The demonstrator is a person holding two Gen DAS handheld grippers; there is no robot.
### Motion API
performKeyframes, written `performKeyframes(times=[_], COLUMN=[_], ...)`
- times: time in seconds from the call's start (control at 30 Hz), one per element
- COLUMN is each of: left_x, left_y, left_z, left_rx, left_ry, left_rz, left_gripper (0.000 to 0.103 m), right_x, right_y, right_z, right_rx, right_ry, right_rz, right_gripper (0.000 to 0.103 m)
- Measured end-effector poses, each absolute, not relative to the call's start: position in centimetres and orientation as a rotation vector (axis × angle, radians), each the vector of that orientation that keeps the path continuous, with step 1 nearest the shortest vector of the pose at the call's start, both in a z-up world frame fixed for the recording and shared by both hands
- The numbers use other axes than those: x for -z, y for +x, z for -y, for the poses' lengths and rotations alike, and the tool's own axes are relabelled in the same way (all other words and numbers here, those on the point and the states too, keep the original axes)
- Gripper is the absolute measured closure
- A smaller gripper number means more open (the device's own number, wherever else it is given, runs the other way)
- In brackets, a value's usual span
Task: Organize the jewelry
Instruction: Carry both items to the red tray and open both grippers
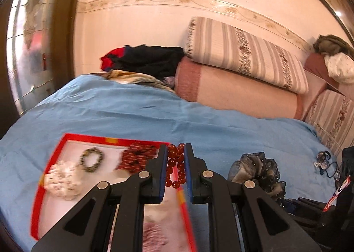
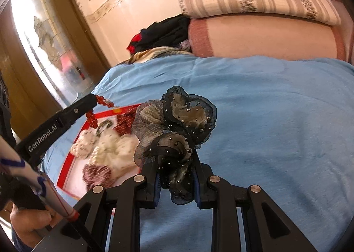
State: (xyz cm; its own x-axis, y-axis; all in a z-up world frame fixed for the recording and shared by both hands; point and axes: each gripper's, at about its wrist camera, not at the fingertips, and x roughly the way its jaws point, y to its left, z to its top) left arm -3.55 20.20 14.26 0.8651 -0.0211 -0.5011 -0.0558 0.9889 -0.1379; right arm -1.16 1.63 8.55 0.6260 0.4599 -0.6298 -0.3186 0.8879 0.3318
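Left wrist view shows your left gripper [image 1: 175, 164] nearly closed on a red bead bracelet [image 1: 176, 164], the loop pinched between its blue pads and hanging above the right edge of the red-rimmed tray [image 1: 51, 159]. Left of that claw, inside the tray, lie a dark beaded bracelet [image 1: 91, 159], a red scrunchie [image 1: 136, 158] and a white scrunchie [image 1: 63, 180]. Your right gripper [image 2: 176, 176] is clamped on a dark sheer scrunchie [image 2: 174, 128] studded with beads, raised over the blue bedspread [image 2: 276, 106], with the tray to its left.
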Motion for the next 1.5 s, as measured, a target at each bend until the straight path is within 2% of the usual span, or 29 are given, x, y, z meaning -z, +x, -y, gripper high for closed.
performKeyframes(times=[0.57, 1.07, 1.5], left_x=[-9.2, -6.1, -4.8], left_y=[-7.6, -6.2, -5.7], left_z=[-33.4, -33.5, -33.8], left_rx=[-0.223, -0.251, -0.271], left_ry=[-0.293, -0.271, -0.271], left_rz=[-0.670, -0.785, -0.835], left_gripper=[0.089, 0.089, 0.089], right_x=[-8.4, -4.7, -2.8], right_y=[-3.3, -1.4, -0.2], right_z=[-11.9, -17.1, -17.2], right_rx=[-0.622, -0.582, -0.547], right_ry=[0.082, -0.019, -0.015], right_rz=[-0.836, -0.922, -0.992], right_gripper=[0.077, 0.076, 0.068])
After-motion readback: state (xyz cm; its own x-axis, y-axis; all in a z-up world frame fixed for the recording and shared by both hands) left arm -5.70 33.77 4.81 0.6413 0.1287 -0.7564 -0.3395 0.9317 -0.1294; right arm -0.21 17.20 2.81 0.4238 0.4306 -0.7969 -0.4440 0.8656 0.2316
